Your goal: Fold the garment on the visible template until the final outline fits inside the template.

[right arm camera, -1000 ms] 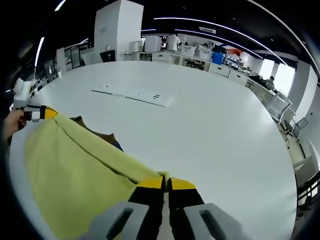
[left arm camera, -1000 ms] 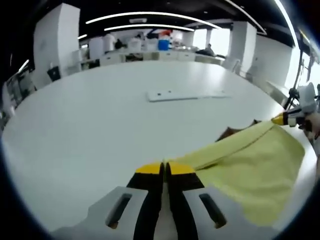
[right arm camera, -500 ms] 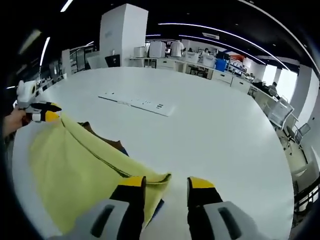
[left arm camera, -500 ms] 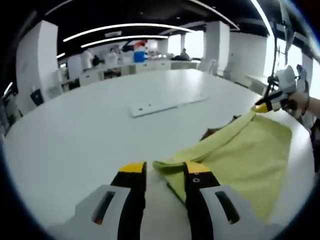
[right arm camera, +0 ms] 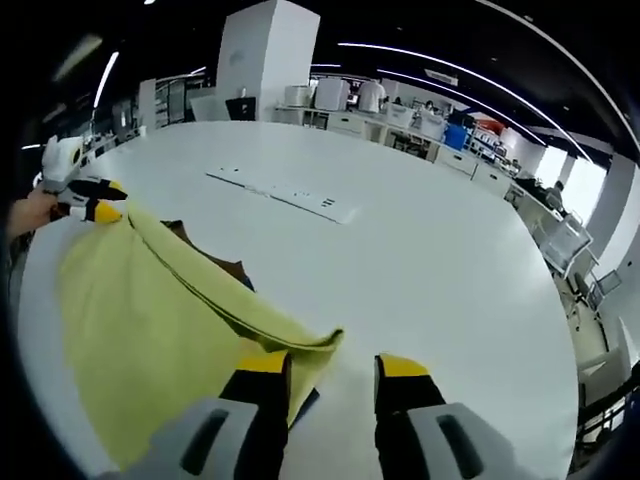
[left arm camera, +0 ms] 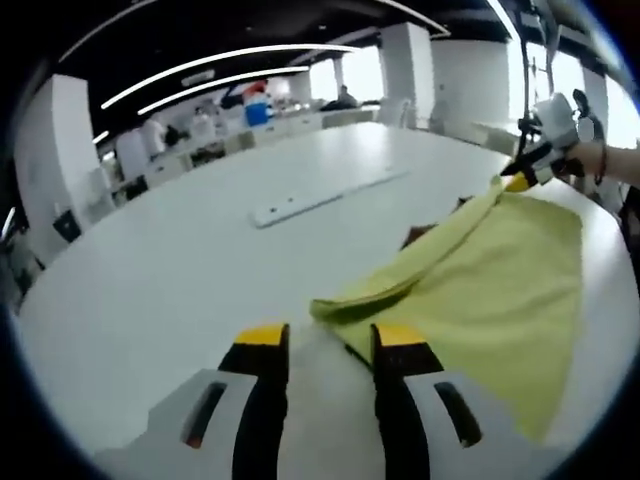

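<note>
A yellow garment (left arm camera: 480, 285) lies folded over on the white table (left arm camera: 150, 270), and a brown patch of the template (left arm camera: 418, 236) peeks out from under its far fold. My left gripper (left arm camera: 331, 338) is open, with a garment corner lying free just ahead of its jaws. In the right gripper view the same garment (right arm camera: 140, 300) spreads to the left, with the template's brown edge (right arm camera: 222, 268) beyond it. My right gripper (right arm camera: 332, 365) is open too, a folded corner resting by its left jaw. Each gripper also shows at the other view's edge: right gripper (left arm camera: 528, 172), left gripper (right arm camera: 88, 198).
A long flat white strip (left arm camera: 322, 194) lies on the table beyond the garment, also seen as the strip (right arm camera: 282, 194) in the right gripper view. Desks, chairs and people stand far behind. The table edge runs close to the garment's near side.
Both grippers were shut on garment corners a second ago. They opened and let the corners drop onto the table, and have stayed open since. Both views have shifted slightly.
</note>
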Demonstrator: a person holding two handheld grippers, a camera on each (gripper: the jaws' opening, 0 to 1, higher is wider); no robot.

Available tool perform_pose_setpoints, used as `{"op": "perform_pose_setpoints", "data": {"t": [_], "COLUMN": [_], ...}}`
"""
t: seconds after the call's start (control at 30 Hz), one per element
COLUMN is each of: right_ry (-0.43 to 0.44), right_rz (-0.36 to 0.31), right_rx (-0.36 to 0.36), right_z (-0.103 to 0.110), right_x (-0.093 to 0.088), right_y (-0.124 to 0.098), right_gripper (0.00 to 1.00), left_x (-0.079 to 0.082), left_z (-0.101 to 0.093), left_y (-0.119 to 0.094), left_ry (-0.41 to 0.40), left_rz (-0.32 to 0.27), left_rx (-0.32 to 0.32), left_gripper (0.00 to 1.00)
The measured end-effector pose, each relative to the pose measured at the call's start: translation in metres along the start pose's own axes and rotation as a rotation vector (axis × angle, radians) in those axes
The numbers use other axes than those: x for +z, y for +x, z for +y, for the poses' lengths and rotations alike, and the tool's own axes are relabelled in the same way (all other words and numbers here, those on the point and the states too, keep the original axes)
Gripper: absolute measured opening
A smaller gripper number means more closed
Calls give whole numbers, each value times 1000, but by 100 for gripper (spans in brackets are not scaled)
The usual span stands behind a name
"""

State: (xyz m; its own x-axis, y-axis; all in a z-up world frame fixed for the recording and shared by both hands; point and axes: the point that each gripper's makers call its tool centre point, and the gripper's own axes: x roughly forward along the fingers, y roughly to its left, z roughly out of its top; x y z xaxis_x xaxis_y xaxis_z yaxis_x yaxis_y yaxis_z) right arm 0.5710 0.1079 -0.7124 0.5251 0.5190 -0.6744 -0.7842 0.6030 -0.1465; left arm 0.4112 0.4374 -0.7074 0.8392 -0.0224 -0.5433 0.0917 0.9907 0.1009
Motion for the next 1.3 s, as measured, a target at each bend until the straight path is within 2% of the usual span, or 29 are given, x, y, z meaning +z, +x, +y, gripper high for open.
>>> {"op": "perform_pose_setpoints", "data": {"t": [0.13,0.27,0.37,0.5,0.67,0.87,1.3], "right_ry": [35,106,138,209,272,301,260], "right_rz": [-28,-41,-40,-47,-56,-58,-20], "right_rx": [-21,-37,-46,-57,-32,5,69], "right_z": [-6,-11,-15,-19,-15,-5,32], "right_x": [5,7,6,6,9,14,6], "right_y": [9,17,22,23,17,-2,-57], "right_gripper": [30,30,30,30,31,35,47], "left_x": [2,6,8,10,14,21,33], "left_z": [5,10,16,21,19,16,-12], "left_y": [7,18,24,27,17,-5,-54], "left_ry": [-22,-80,-139,-175,-245,-284,-239], "left_rz": [-4,-22,-30,-42,-61,-74,-77], "left_rx": [30,43,78,97,93,83,29], "left_gripper": [28,28,28,28,29,35,50]}}
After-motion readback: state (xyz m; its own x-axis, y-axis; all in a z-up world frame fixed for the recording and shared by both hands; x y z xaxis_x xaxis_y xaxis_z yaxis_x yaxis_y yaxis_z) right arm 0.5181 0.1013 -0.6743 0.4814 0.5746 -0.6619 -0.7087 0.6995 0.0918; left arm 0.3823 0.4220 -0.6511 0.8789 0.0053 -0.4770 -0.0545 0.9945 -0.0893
